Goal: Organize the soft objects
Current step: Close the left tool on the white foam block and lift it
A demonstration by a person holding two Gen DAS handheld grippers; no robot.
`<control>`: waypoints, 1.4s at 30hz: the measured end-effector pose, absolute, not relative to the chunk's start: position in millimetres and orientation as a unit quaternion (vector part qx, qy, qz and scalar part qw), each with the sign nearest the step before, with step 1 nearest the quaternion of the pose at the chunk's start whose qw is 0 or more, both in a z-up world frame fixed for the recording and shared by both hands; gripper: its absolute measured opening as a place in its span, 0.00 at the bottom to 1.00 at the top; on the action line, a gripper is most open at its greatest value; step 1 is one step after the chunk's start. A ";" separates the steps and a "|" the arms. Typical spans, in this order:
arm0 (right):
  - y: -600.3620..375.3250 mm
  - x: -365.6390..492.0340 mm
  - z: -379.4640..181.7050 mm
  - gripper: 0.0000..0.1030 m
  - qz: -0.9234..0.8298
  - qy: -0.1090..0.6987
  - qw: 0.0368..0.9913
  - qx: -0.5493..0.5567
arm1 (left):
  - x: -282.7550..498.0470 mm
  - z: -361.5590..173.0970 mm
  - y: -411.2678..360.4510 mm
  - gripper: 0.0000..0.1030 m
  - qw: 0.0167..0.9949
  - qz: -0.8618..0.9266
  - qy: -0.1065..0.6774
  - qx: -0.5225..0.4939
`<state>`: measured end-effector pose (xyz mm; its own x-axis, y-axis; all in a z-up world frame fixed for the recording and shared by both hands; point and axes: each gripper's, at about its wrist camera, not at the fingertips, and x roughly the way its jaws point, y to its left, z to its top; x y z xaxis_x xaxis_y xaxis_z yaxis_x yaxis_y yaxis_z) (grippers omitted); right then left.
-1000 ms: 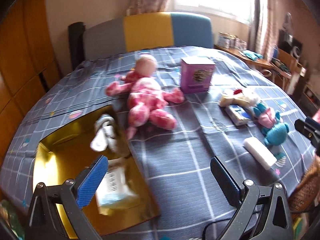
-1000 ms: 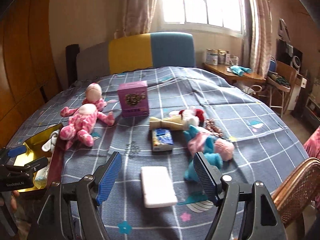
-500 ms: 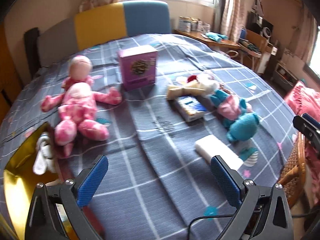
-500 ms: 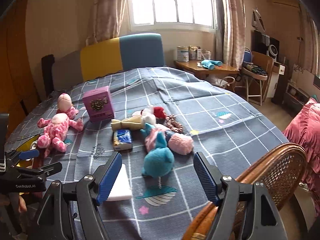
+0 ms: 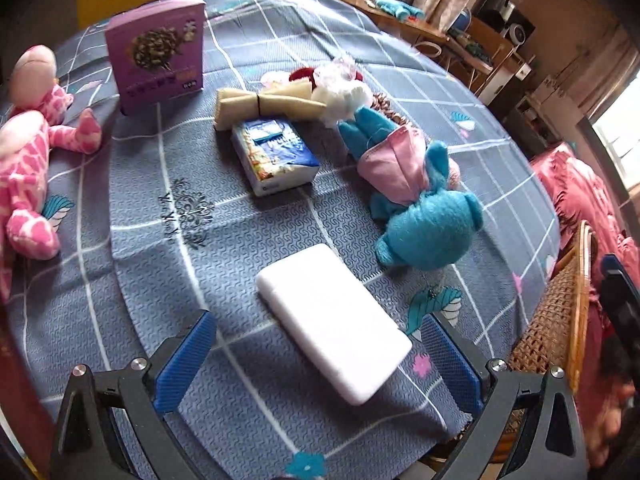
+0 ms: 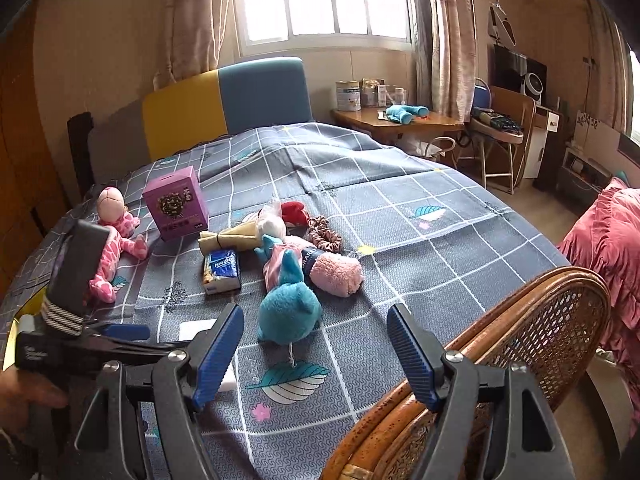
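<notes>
My left gripper (image 5: 316, 356) is open and empty, its jaws either side of a white sponge block (image 5: 334, 322) lying on the grey checked cloth (image 5: 160, 280). Beyond it lie a teal plush toy (image 5: 424, 216), a blue tissue pack (image 5: 274, 154), a cream cloth bundle (image 5: 260, 106) and a pink doll (image 5: 24, 152) at the left. My right gripper (image 6: 316, 356) is open and empty, just behind the teal plush (image 6: 288, 312). A pink rolled towel (image 6: 334, 274) and the tissue pack (image 6: 222, 270) lie beyond. The left gripper body (image 6: 80, 344) shows at the left.
A purple box (image 5: 160, 52) stands at the back. A scrunchie (image 6: 326, 232) lies by the toys. A wicker chair back (image 6: 520, 352) stands at the table's near right edge. A gold tray edge (image 6: 24, 312) shows far left. A pink bed (image 6: 608, 248) stands to the right.
My left gripper swung right from the gold tray across the table and now straddles the white sponge. My right gripper moved right, from the sponge to behind the teal plush.
</notes>
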<state>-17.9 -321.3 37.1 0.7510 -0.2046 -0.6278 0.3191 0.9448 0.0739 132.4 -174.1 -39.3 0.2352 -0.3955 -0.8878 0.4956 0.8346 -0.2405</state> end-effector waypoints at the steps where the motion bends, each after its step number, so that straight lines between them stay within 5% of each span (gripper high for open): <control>1: -322.5 -18.0 36.3 0.73 -0.141 0.324 0.931 0.091 | 135.2 -41.1 -179.3 1.00 0.782 -0.280 0.554 0.051; 5: -325.6 -17.8 33.4 0.73 -0.141 0.329 0.929 0.096 | 146.7 -48.3 -198.6 0.99 0.774 -0.261 0.574 0.061; 6: -326.0 -18.1 33.0 0.73 -0.141 0.330 0.929 0.096 | 149.2 -51.7 -204.0 0.94 0.773 -0.253 0.577 0.073; 8: -327.7 -18.0 31.9 0.73 -0.141 0.331 0.928 0.098 | 150.8 -59.9 -212.2 0.66 0.769 -0.241 0.584 0.100; 11: -330.5 -17.3 29.7 0.73 -0.144 0.334 0.926 0.102 | 146.9 -68.9 -206.4 0.63 0.761 -0.254 0.589 0.099; 23: -341.3 11.5 19.9 0.73 -0.129 0.376 0.908 0.134 | 116.9 -33.6 -107.1 0.62 0.785 -0.332 0.522 0.011; 42: -312.2 85.5 2.2 0.72 -0.030 0.472 0.873 0.118 | 95.6 4.4 -51.6 0.60 0.814 -0.357 0.453 -0.065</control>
